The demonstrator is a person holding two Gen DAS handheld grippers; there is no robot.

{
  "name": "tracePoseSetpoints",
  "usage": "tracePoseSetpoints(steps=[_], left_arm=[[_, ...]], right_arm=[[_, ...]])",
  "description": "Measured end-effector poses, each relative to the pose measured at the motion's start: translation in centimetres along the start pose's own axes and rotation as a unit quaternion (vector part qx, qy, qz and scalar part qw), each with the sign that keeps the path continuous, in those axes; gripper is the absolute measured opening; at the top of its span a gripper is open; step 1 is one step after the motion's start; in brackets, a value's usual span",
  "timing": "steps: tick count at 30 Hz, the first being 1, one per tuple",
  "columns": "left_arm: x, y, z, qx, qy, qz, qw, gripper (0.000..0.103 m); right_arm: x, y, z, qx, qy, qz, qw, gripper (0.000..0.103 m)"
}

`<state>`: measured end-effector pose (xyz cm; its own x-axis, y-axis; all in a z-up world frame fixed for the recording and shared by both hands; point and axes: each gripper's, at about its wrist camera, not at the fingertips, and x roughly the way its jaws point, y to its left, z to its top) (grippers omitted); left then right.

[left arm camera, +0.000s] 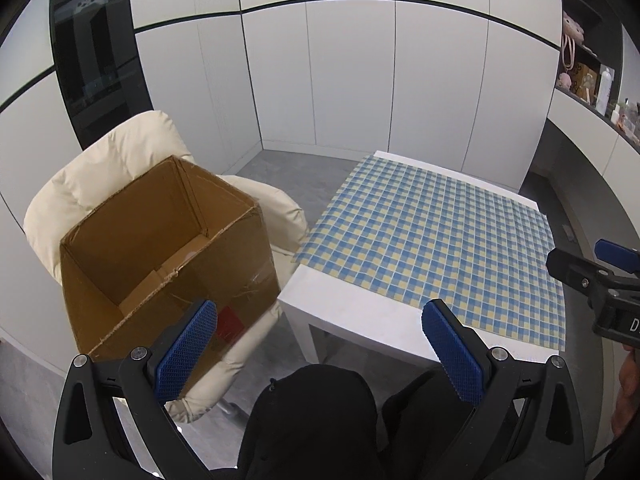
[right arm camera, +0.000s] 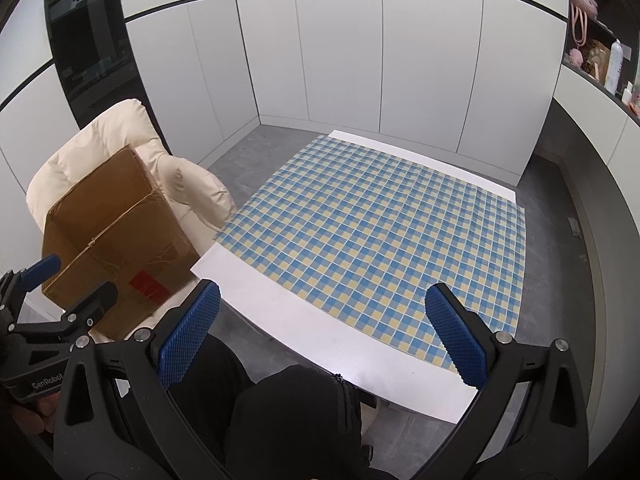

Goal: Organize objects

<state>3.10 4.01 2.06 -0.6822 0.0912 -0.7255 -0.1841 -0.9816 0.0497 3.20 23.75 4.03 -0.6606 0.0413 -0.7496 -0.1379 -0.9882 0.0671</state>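
An open brown cardboard box (left arm camera: pixel 168 248) sits on a cream padded chair (left arm camera: pixel 120 152); its inside shows only the bottom flaps. The same box (right arm camera: pixel 116 232) appears at the left of the right wrist view. A white table (left arm camera: pixel 360 316) carries a blue and yellow checked cloth (left arm camera: pixel 432 240), also seen as the cloth (right arm camera: pixel 380 232) with nothing on it. My left gripper (left arm camera: pixel 320 312) is open, held above the gap between box and table. My right gripper (right arm camera: pixel 322 300) is open over the table's near edge (right arm camera: pixel 280 320). Neither holds anything.
White wall panels stand behind the table. A dark shelf (left arm camera: pixel 592 80) at the far right holds bottles and small items. The person's dark-clothed knees (left arm camera: pixel 320 412) are below the grippers. Grey floor (left arm camera: pixel 296 176) lies between chair and table.
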Motion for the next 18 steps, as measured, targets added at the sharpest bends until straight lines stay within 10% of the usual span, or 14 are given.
tracePoseSetpoints(steps=[18], left_arm=[[-0.4, 1.7, 0.6, -0.037, -0.021, 0.020, 0.9989, 0.103]], right_arm=[[0.4, -0.1, 0.1, 0.002, 0.008, 0.000, 1.000, 0.103]])
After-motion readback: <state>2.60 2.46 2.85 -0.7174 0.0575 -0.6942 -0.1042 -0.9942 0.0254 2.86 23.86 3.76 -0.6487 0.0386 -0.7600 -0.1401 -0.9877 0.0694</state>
